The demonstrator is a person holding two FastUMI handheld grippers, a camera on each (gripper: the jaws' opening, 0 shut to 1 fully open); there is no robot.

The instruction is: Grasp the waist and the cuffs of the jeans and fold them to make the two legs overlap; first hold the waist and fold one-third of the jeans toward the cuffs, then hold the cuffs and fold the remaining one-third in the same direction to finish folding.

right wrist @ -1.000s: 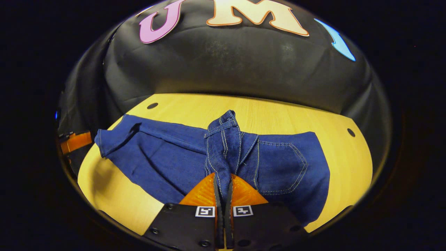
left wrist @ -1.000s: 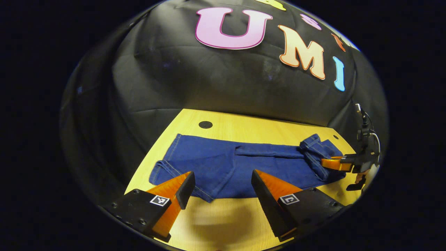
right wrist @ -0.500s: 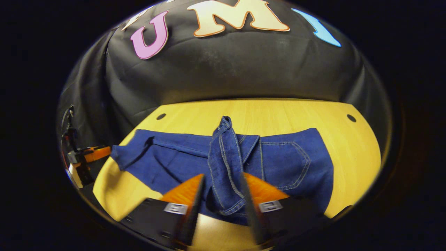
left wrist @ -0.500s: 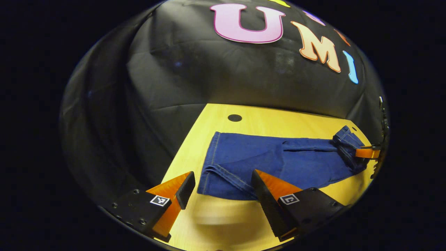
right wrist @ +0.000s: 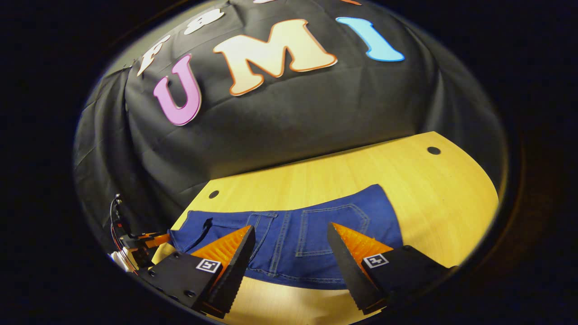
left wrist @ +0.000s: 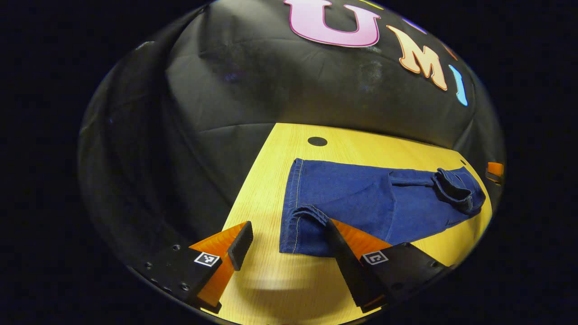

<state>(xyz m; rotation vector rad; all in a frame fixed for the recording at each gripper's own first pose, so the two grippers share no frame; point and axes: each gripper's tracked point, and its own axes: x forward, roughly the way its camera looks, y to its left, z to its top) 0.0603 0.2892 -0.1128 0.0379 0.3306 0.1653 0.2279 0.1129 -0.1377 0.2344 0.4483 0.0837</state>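
Dark blue jeans (left wrist: 361,198) lie lengthwise on the yellow wooden table (left wrist: 271,180). Their waist end (left wrist: 456,189) is folded over on the far right. The cuffs (left wrist: 300,221) lie nearest, just ahead of my left gripper (left wrist: 289,243), which is open and low over the table; its right finger (left wrist: 343,243) is at the cuff's edge. In the right gripper view the jeans (right wrist: 311,225) lie flat with a back pocket (right wrist: 336,223) facing up. My right gripper (right wrist: 291,253) is open above their near edge, holding nothing.
The table (right wrist: 429,198) has small dark holes (left wrist: 317,141) (right wrist: 433,150) near its back edge. Black cloth hangs behind and to the left. The right gripper (left wrist: 494,170) peeks in at the far right; the left gripper (right wrist: 140,241) sits at the jeans' far end.
My right gripper opened, let go of the waist fold and drew back; the fold now lies flat. My left gripper moved along the jeans to the cuff end, staying open.
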